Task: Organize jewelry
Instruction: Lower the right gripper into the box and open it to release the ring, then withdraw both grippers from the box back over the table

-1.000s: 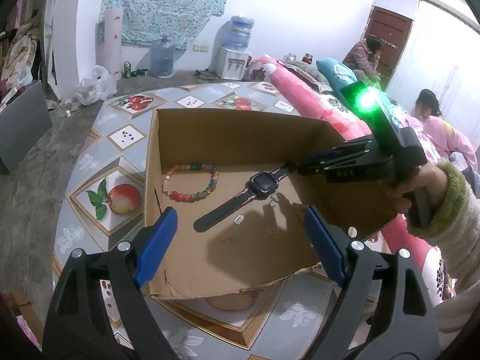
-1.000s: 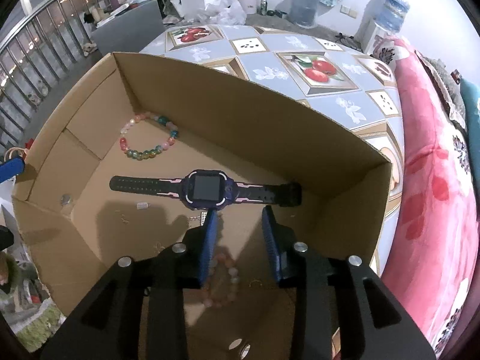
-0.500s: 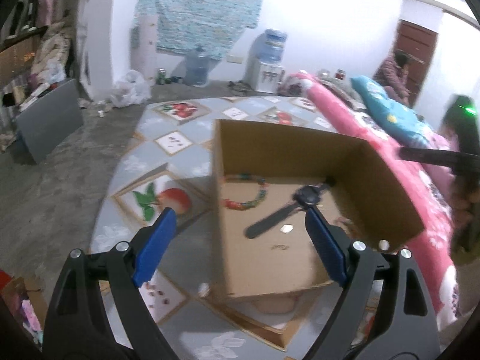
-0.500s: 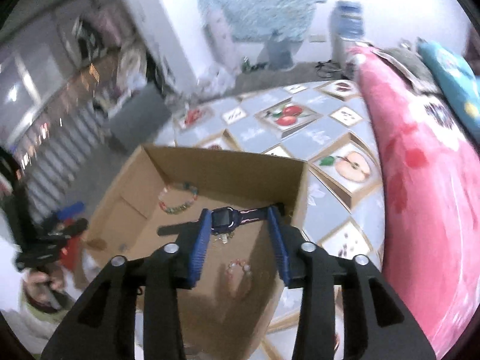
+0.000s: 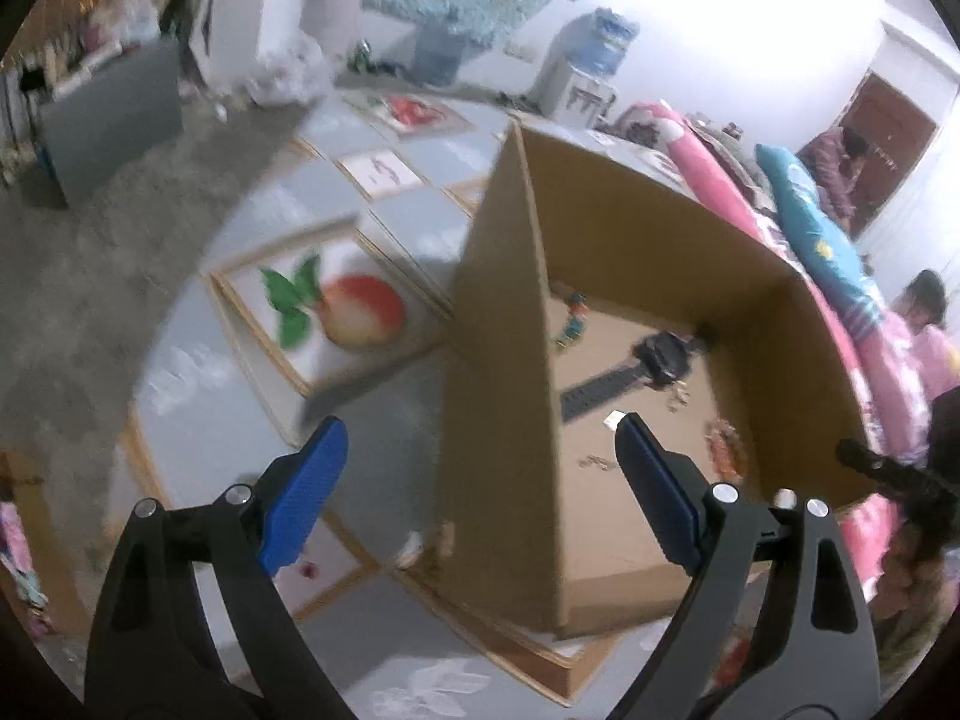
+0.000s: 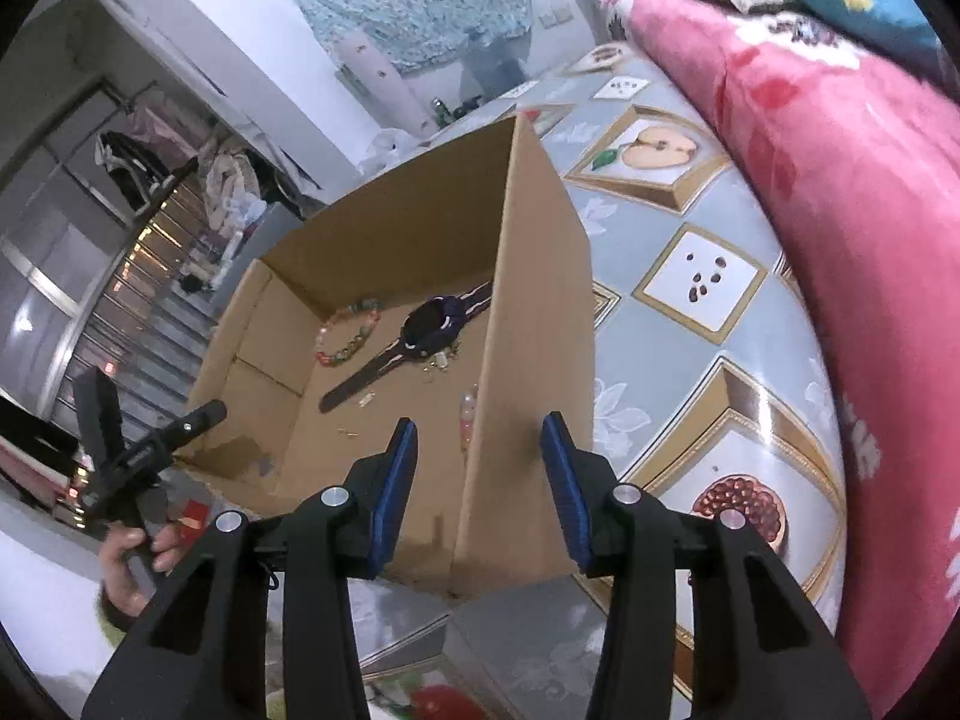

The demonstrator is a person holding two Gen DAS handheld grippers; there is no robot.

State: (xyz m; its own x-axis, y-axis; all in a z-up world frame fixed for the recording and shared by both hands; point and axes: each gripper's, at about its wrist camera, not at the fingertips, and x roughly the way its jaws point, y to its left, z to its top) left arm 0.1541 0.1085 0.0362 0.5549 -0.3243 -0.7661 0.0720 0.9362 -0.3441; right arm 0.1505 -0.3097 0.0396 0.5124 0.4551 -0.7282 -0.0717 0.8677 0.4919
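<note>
An open cardboard box point(image 5: 498, 360) point(image 6: 534, 300) stands on the fruit-patterned tablecloth. On its floor lie a dark watch point(image 5: 660, 354) point(image 6: 429, 324), a multicoloured bead bracelet point(image 5: 573, 321) point(image 6: 351, 339), a pinkish bracelet point(image 5: 723, 450) point(image 6: 468, 414) and small gold bits. My left gripper point(image 5: 480, 480) is open wide and straddles the box's left wall near its front corner. My right gripper point(image 6: 480, 474) has its jaws opening; the box's right wall stands between them, untouched by the pads. A hand holds the left gripper point(image 6: 120, 462) at the box's far side.
A pink quilt point(image 6: 840, 192) borders the table on the right. The tablecloth point(image 5: 360, 438) lies bare left of the box. Two people sit at the back right point(image 5: 840, 156). A water dispenser point(image 5: 591, 72) and a grey crate point(image 5: 108, 114) stand beyond the table.
Both grippers have drawn back from inside the box to its outer walls, the left one leftward and lower, the right one rightward with a roll. The right jaws have widened.
</note>
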